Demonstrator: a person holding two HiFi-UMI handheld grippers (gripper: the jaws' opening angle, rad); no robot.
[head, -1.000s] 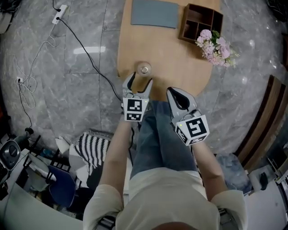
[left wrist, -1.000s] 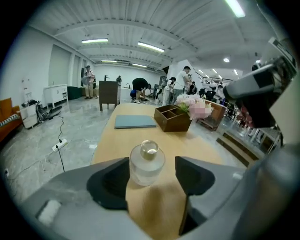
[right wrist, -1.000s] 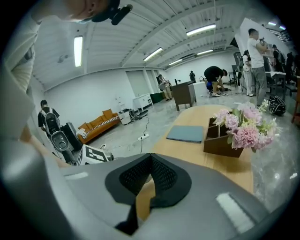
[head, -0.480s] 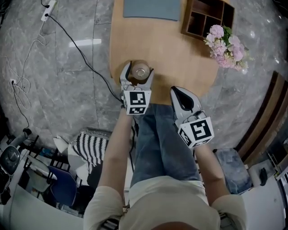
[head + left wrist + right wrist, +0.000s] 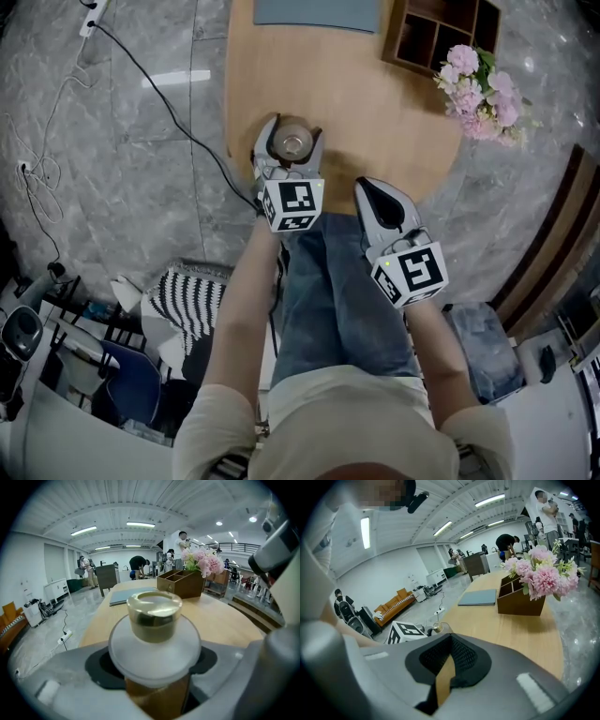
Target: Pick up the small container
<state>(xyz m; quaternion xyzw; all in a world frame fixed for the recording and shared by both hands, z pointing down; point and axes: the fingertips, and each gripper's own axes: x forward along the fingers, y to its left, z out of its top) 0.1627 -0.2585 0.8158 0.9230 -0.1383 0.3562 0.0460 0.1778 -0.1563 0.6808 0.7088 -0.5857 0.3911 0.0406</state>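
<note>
The small container (image 5: 292, 145), a frosted white jar with a gold cap, stands upright near the near edge of the wooden table (image 5: 375, 112). My left gripper (image 5: 292, 133) reaches over that edge with one jaw on each side of the jar. Its jaws are closing, and the pads do not visibly press on the jar. In the left gripper view the container (image 5: 154, 620) fills the middle, between the grey jaws of the left gripper (image 5: 152, 667). My right gripper (image 5: 377, 194) is held over the person's lap with its jaws together and nothing in them; the right gripper (image 5: 445, 677) shows the same.
At the table's far side are a dark wooden organizer (image 5: 441, 33), pink flowers (image 5: 483, 84) and a grey-blue mat (image 5: 319, 11). A black cable (image 5: 169, 103) runs over the marble floor to the left. The person's jeans (image 5: 337, 300) lie below the grippers.
My left gripper has moved forward over the table edge, so the container now stands between its jaws. The right gripper has hardly moved.
</note>
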